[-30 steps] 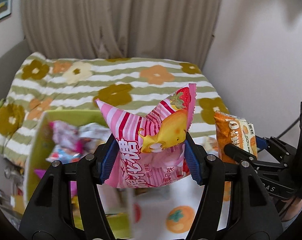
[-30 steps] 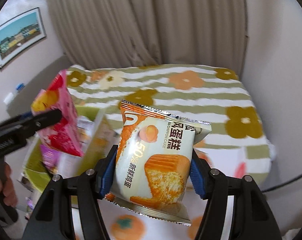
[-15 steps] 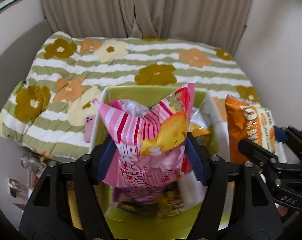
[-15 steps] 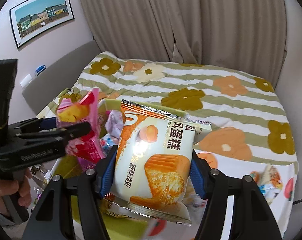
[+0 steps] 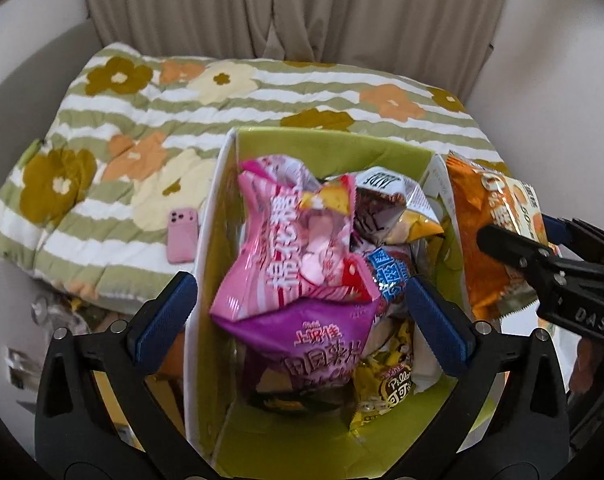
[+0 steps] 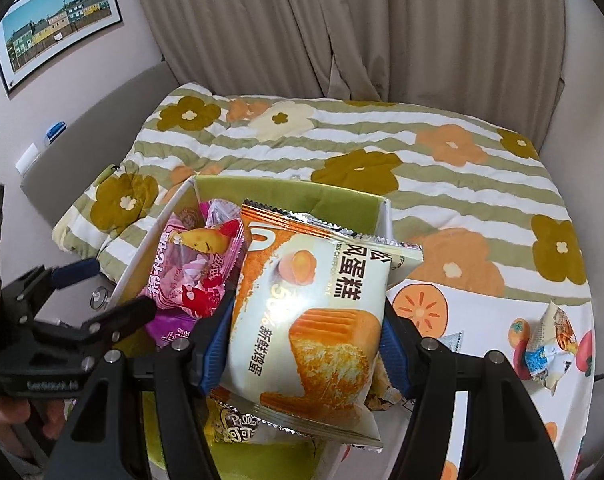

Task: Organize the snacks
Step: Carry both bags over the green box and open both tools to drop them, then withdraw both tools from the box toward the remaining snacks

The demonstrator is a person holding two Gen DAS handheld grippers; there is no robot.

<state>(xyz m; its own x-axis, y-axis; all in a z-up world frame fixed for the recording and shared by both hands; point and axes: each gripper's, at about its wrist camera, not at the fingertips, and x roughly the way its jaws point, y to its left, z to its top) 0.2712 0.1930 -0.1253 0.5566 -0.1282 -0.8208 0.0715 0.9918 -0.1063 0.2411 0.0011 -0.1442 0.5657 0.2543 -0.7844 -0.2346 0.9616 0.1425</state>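
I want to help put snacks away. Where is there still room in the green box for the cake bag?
The box is crowded in the middle: the pink candy bag sits on the purple bag. Bare green floor shows along the near wall, in front of the yellow packet. The cake bag, in the right gripper, hangs over the box's right side.

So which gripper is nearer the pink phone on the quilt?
Left. The left gripper hangs open over the green box, beside the pink phone; the right gripper, holding the cake packet, is across the box.
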